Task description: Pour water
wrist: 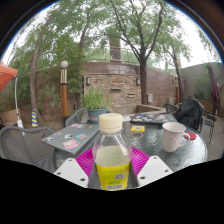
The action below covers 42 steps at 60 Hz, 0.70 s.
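A clear plastic bottle (111, 153) with a white cap and a yellow label holds pale liquid and stands upright between my fingers. My gripper (112, 166) is shut on the bottle, with the pink pads (86, 160) pressing on both of its sides. A white cup (173, 137) stands on the round glass table (190, 152) beyond the right finger, a short way from the bottle. The bottle's base is hidden below the fingers.
Coasters or cards (71, 144) lie on the table at the left. A dark bag (190, 113) sits behind the cup. A metal mesh chair (22, 146) stands at the left. A stone wall, plants and trees lie beyond.
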Each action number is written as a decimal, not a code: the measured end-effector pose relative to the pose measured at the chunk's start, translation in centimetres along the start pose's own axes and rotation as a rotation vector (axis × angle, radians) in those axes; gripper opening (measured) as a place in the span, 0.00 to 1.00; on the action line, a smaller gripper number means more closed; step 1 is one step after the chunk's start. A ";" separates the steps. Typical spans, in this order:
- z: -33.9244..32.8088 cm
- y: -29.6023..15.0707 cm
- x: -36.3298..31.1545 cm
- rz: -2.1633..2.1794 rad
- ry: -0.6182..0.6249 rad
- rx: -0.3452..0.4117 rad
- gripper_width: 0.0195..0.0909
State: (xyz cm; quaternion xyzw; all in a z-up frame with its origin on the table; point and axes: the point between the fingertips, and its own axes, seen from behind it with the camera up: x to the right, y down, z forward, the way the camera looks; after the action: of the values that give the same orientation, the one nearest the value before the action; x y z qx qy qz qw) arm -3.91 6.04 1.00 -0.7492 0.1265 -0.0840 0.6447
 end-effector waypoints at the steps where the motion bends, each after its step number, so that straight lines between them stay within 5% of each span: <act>1: 0.1 0.1 0.3 0.004 0.002 0.003 0.43; 18: 2.4 0.4 -1.1 -0.054 -0.140 -0.086 0.29; 33: 3.8 -14.9 1.2 0.507 -0.362 -0.031 0.29; 42: 4.1 -16.6 6.2 1.164 -0.439 -0.142 0.29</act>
State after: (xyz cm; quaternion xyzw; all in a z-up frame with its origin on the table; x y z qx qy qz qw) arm 4.53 10.31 16.52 -0.5983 0.3836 0.4454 0.5445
